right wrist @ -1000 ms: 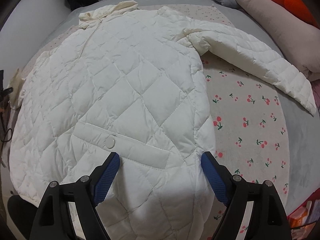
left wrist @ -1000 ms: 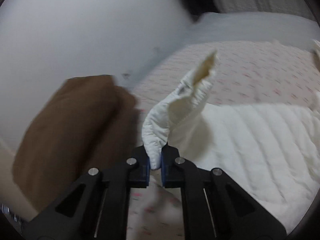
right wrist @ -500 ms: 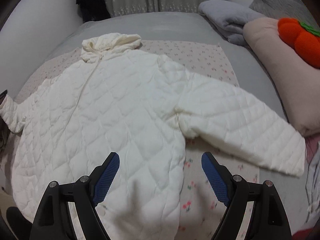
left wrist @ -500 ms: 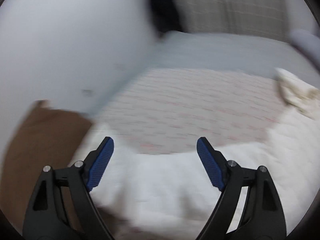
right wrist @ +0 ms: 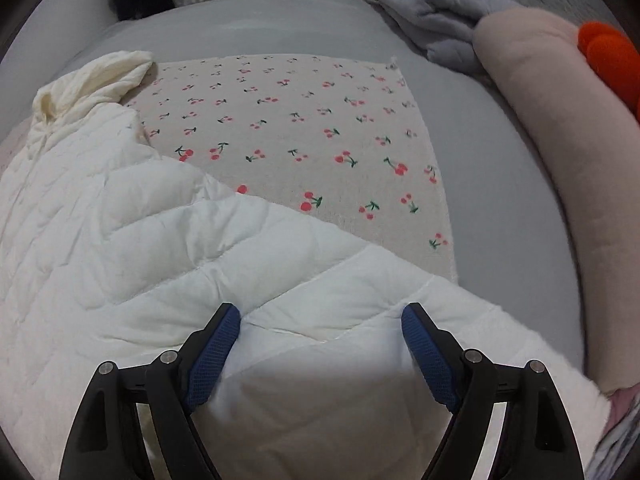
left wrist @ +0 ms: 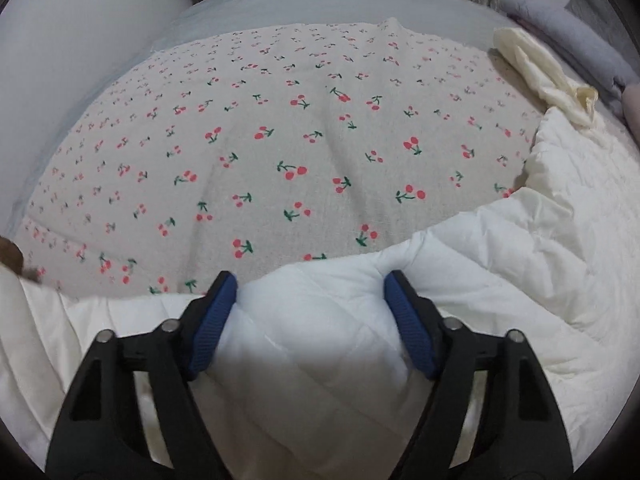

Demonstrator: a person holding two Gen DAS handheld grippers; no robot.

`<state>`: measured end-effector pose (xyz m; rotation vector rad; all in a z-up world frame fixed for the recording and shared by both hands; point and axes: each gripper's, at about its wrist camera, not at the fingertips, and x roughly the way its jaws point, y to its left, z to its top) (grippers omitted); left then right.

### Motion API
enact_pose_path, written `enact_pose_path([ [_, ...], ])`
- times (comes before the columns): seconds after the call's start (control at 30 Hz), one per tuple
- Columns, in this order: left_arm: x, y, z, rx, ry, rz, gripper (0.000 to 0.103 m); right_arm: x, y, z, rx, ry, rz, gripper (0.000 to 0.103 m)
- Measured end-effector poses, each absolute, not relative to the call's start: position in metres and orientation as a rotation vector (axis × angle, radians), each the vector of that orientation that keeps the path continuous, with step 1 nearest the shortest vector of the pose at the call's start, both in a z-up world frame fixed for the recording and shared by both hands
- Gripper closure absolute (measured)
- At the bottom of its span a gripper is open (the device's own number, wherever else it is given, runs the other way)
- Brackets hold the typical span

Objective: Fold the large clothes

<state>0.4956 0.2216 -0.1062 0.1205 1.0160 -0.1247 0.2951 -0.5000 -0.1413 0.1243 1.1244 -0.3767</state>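
A white quilted jacket (left wrist: 520, 280) lies spread on a cherry-print cloth (left wrist: 280, 140), its hood (left wrist: 540, 68) at the far right. My left gripper (left wrist: 310, 304) points down onto the near sleeve. Its jaws are closing, and a bulge of the padded sleeve fills the gap between the blue pads. In the right wrist view the jacket (right wrist: 120, 240) covers the left and front, hood (right wrist: 92, 80) at upper left. My right gripper (right wrist: 320, 320) stands wide over the other sleeve, jaws closing slightly, with sleeve fabric lying between the pads.
The cherry-print cloth (right wrist: 300, 120) sits on a grey bedsheet (right wrist: 500, 200). A pink pillow (right wrist: 560, 120) with an orange plush (right wrist: 612, 60) and a grey blanket (right wrist: 432, 8) line the right side. A white wall (left wrist: 80, 40) runs along the left. Curtains hang behind.
The left gripper let go of the raised sleeve cuff, opened wide, and dropped onto the sleeve. The right gripper swung from the jacket's body over to its right sleeve.
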Motion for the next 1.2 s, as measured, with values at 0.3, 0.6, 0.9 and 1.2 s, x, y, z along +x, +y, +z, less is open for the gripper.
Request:
enact_pose_path([
  [0.3, 0.455, 0.201, -0.106, 0.113, 0.896, 0.086, 0.092, 0.27, -0.456, -0.13, 0.033, 1.065, -0.486, 0.094],
  [0.6, 0.466, 0.177, -0.08, 0.134, 0.99, 0.204, 0.048, 0.263, -0.451, -0.119, 0.06, 1.113, -0.598, 0.071],
  [0.9, 0.518, 0.091, -0.009, 0.163, 1.036, -0.036, 0.018, 0.32, -0.446, -0.054, 0.29, 1.017, -0.347, 0.022],
  [1.2, 0.608, -0.013, -0.005, -0.054, 0.973, -0.257, 0.017, 0.468, -0.386, -0.053, 0.29, 0.954, -0.144, 0.019],
])
